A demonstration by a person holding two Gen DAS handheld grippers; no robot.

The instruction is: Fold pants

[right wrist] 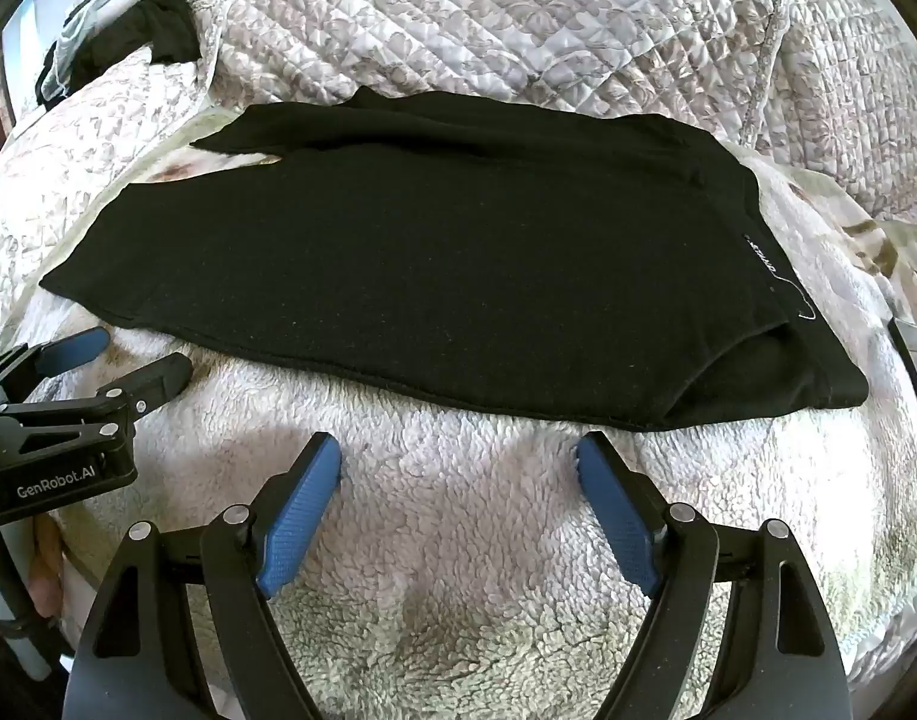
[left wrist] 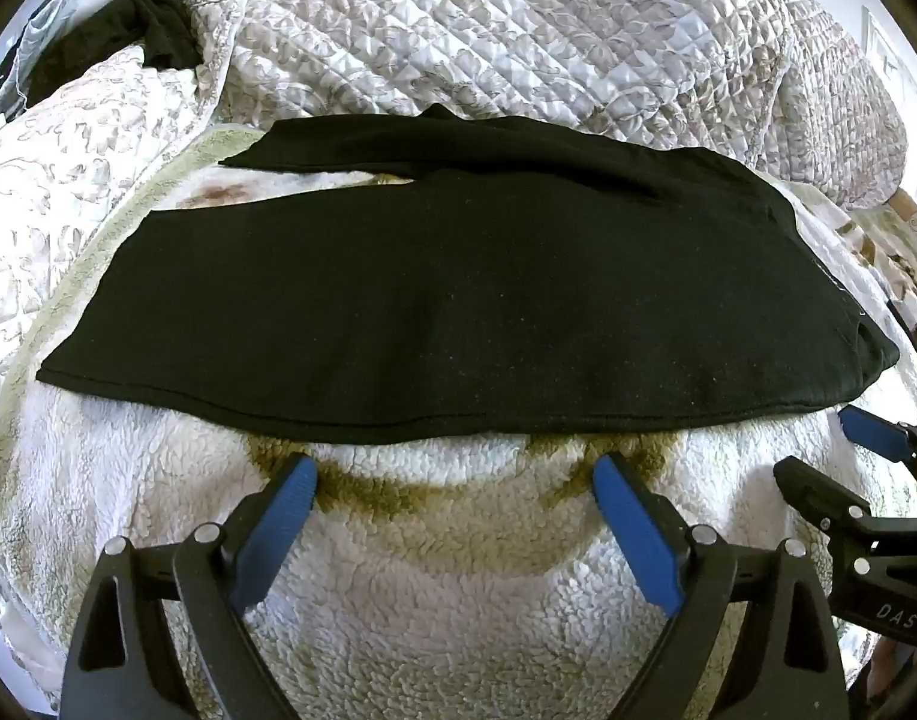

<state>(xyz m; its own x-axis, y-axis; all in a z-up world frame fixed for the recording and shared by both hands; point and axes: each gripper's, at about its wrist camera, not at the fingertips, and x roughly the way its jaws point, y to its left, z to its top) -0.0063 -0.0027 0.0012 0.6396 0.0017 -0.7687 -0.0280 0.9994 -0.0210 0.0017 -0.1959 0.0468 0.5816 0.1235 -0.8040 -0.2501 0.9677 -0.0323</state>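
Note:
Black pants (left wrist: 446, 300) lie flat on a white fleece blanket (left wrist: 434, 588), legs to the left, waist to the right; they also show in the right wrist view (right wrist: 434, 276). The far leg lies apart from the near leg at the left end. My left gripper (left wrist: 455, 477) is open and empty, just short of the pants' near edge. My right gripper (right wrist: 458, 459) is open and empty, near the same edge toward the waist. Each gripper shows in the other's view: the right gripper (left wrist: 830, 450), the left gripper (right wrist: 134, 354).
A quilted floral bedspread (left wrist: 518, 30) is bunched behind the pants. Dark clothes (left wrist: 128, 36) lie at the far left. The fleece blanket (right wrist: 458, 540) has brown printed marks. A dark strap or edge (right wrist: 914, 354) shows at the far right.

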